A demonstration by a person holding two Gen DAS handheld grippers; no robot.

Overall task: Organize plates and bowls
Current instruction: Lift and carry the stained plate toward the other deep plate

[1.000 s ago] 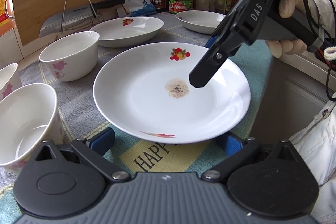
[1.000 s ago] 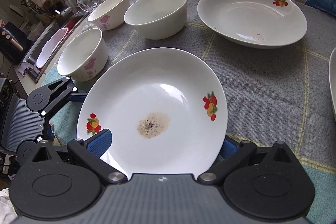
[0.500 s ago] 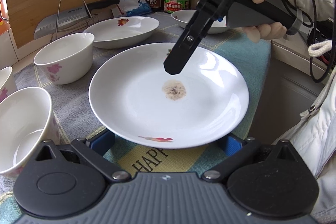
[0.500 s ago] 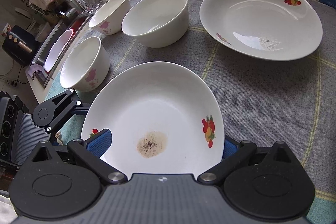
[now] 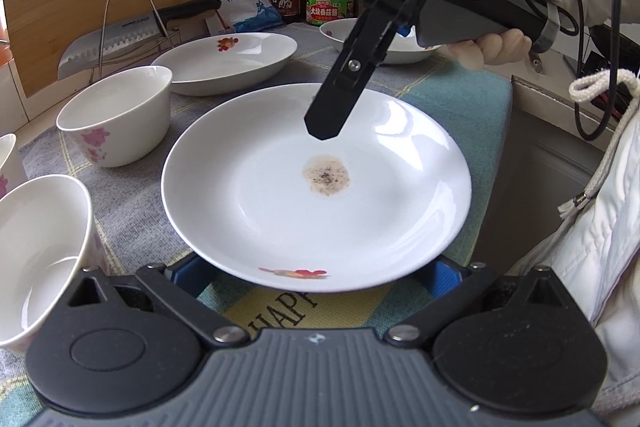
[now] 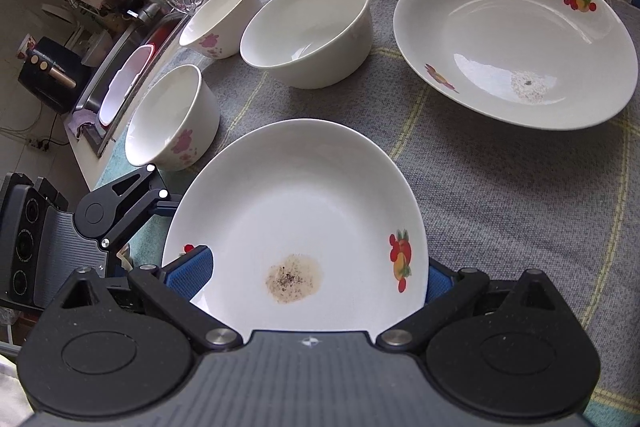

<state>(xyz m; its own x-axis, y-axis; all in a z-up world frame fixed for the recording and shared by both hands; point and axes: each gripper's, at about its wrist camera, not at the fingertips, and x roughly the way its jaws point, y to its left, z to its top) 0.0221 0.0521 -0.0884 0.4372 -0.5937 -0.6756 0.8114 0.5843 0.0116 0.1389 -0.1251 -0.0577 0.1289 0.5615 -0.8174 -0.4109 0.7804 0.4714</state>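
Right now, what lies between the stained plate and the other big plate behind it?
Only bare grey cloth between the stained plate and the other plate, in the right wrist view.

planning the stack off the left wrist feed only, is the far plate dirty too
observer: Yes, the far plate has a speckled smear inside.
operator: is the right gripper open
observer: Open; the right gripper has a blue pad on each side of the near plate.
operator: anything off to the far left
observer: A sink with a pink-rimmed basin in it.
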